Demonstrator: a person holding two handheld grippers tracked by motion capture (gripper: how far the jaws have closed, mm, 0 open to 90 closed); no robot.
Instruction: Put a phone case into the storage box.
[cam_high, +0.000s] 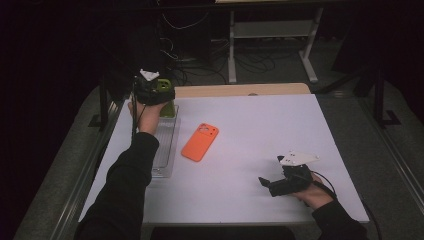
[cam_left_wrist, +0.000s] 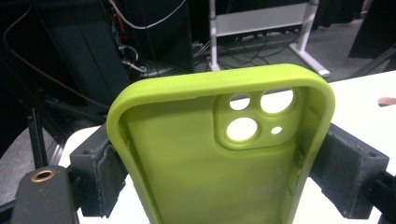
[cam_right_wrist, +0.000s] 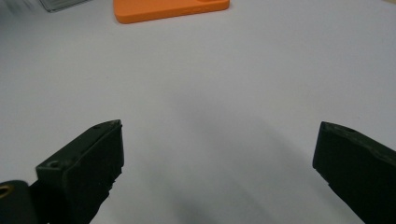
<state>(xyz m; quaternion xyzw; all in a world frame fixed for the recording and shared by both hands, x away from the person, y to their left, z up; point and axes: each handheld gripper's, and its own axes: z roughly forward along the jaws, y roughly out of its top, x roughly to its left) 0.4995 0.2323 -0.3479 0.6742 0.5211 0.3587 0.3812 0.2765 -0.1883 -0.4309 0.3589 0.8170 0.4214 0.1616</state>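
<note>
A green phone case (cam_left_wrist: 210, 158) is being clamped upright by the left gripper (cam_left_wrist: 224, 172) over the clear tray (cam_high: 165, 150), while the right gripper (cam_right_wrist: 217, 168) is being held with jaws apart.

You have an orange phone case (cam_high: 200, 142) lying flat near the middle of the white surface (cam_high: 260, 130), just right of a clear tray (cam_high: 165, 150) at the left edge. Beyond the surface, a white frame (cam_high: 272, 30) stands among cables (cam_high: 185, 65).
</note>
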